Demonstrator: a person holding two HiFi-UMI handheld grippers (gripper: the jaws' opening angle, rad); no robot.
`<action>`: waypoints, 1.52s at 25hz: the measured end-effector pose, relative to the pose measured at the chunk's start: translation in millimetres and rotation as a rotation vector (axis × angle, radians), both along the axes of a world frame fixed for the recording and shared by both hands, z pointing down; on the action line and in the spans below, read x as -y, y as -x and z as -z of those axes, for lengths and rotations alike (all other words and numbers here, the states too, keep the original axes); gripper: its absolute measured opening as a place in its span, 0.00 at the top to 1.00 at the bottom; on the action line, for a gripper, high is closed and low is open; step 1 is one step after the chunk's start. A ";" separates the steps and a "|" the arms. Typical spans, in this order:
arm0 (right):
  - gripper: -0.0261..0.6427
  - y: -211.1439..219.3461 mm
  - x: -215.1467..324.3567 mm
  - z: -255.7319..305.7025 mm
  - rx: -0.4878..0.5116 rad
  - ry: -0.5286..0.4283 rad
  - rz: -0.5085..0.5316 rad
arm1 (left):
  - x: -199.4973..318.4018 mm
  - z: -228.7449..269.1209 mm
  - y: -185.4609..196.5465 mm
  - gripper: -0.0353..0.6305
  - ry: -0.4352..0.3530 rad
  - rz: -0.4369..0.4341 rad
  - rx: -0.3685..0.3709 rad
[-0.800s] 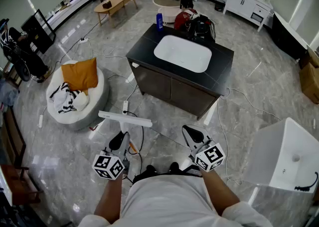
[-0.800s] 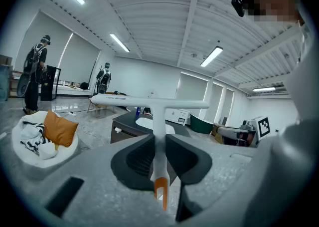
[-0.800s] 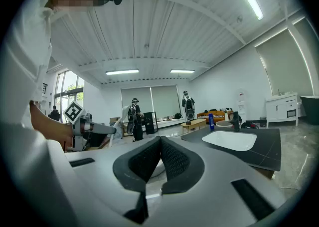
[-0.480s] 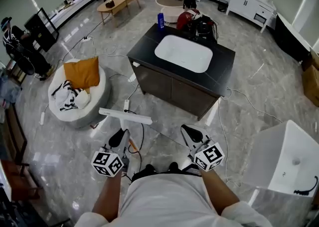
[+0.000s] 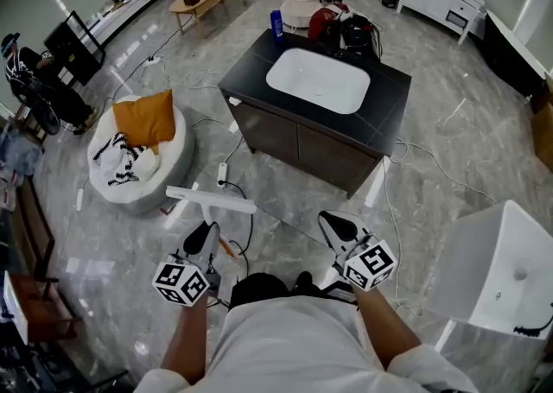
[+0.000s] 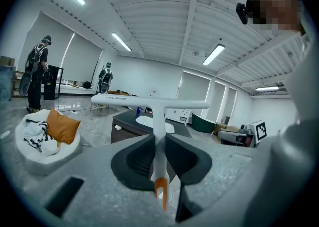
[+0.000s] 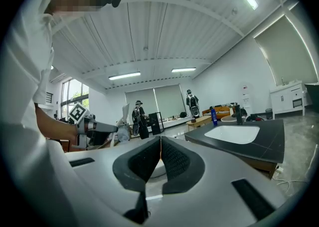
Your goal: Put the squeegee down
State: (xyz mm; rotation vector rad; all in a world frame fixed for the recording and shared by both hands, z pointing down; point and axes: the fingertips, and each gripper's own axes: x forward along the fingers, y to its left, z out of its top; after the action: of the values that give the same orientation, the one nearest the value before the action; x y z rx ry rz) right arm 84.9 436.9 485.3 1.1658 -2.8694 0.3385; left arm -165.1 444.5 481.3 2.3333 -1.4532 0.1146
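Note:
The white squeegee [image 5: 210, 199] has a long crossbar and a white handle with an orange end. My left gripper [image 5: 206, 238] is shut on that handle and holds the blade level above the floor. In the left gripper view the squeegee [image 6: 149, 103] stands up between the dark pads, its crossbar across the middle of the view. My right gripper [image 5: 333, 227] hangs to the right, shut with nothing in it; its pads [image 7: 158, 158] meet. The squeegee [image 7: 124, 114] and the left gripper show at the left of the right gripper view.
A black cabinet [image 5: 380, 115] with a white basin [image 5: 318, 79] stands ahead, a blue bottle [image 5: 276, 25] and a bag [image 5: 356, 35] on its far edge. A white beanbag [image 5: 169, 163] with an orange cushion [image 5: 143, 120] lies left. Cables cross the grey floor. A white tub [image 5: 492, 270] is at the right.
The view has shifted slightly; the cabinet sits a little higher in frame. Both grippers keep their pose and the squeegee stays held.

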 end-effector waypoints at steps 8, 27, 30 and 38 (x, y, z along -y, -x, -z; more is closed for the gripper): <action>0.94 -8.9 17.4 -26.0 0.027 0.059 -0.036 | 14.5 -16.6 -6.7 0.83 0.043 -0.024 0.002; 0.94 25.1 204.7 -52.8 -0.064 0.171 -0.039 | 207.7 -68.6 22.0 0.83 0.117 -0.048 -0.072; 0.94 36.5 237.3 -54.3 -0.077 0.179 -0.028 | 236.8 -74.6 34.7 0.83 0.129 -0.040 -0.079; 0.94 61.0 308.4 -46.1 -0.068 0.158 -0.023 | 296.6 -79.7 51.7 0.83 0.121 -0.051 -0.107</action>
State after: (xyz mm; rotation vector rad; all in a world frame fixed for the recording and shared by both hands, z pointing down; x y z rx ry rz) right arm 23.9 128.6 531.4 1.1595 -2.7162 0.5064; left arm -216.8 147.9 560.9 2.2436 -1.3003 0.0880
